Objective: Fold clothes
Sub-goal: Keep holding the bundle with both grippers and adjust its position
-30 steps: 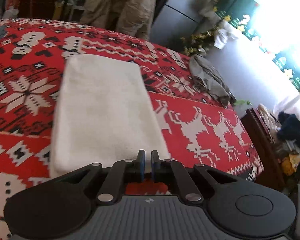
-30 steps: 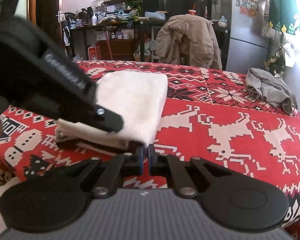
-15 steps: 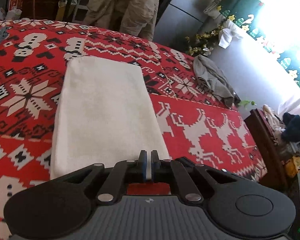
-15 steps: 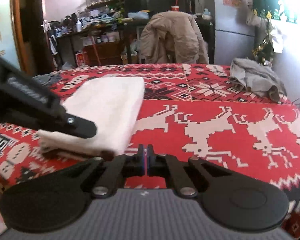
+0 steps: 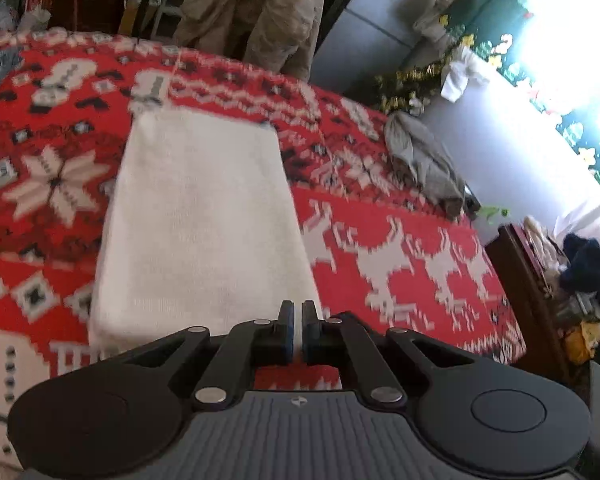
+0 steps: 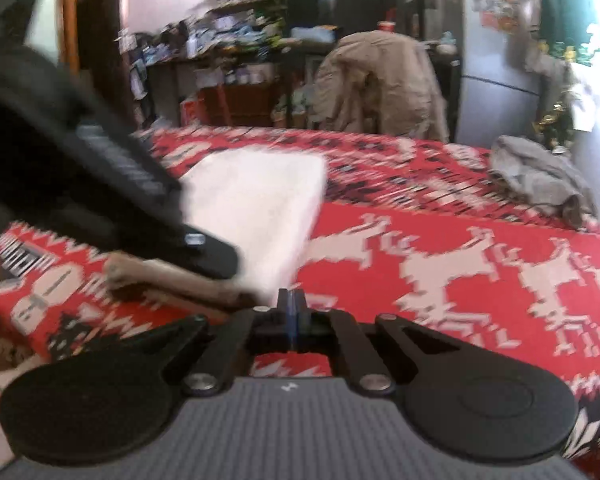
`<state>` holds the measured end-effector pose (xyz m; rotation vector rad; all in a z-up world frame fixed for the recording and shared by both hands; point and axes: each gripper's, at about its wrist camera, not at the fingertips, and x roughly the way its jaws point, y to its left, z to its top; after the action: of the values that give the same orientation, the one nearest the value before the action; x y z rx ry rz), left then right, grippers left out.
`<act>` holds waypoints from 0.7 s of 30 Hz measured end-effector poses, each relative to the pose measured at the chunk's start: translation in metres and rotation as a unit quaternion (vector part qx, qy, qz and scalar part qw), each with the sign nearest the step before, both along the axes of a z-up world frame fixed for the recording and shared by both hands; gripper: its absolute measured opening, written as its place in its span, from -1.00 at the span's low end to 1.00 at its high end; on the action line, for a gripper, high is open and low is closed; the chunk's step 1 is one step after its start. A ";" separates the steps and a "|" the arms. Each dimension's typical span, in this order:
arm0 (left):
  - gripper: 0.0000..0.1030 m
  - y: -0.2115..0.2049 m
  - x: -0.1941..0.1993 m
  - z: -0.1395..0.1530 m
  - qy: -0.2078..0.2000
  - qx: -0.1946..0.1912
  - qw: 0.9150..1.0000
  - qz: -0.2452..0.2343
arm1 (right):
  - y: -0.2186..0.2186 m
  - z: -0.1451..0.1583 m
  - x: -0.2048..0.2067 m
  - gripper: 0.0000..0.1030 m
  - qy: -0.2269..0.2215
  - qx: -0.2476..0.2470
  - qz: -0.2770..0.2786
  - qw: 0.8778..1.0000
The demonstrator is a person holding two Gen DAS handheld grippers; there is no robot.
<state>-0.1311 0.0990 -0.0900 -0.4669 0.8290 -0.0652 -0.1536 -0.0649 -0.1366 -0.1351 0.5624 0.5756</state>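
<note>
Folded white knit garment (image 5: 204,224) flat on red reindeer-patterned blanket (image 5: 400,264), near edge clenched in left gripper (image 5: 294,330), right gripper (image 6: 293,312) clamped empty beside it, lettering on the left gripper's body blurred unreadable.

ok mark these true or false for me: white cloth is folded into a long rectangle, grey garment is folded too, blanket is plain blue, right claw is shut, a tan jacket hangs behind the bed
1. The white cloth lies folded in a long rectangle. True.
2. The grey garment is neatly folded. False: it lies crumpled near the far edge of the blanket.
3. The blanket is plain blue. False: it is red with white reindeer and snowflake patterns.
4. The right claw is shut, with nothing between its pads. True.
5. A tan jacket hangs beyond the bed. True.
6. The left claw is wide open. False: it is shut at the near edge of the white cloth.
</note>
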 end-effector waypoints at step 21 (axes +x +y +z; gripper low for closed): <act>-0.97 -0.016 0.020 -0.001 0.003 0.043 0.999 0.000 | 0.002 -0.005 0.023 -0.98 -0.027 0.005 0.014 1.000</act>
<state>-0.1114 0.0829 -0.0914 -0.3863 0.8353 -0.0280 -0.1304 -0.0625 -0.1412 -0.1482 0.5058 0.6008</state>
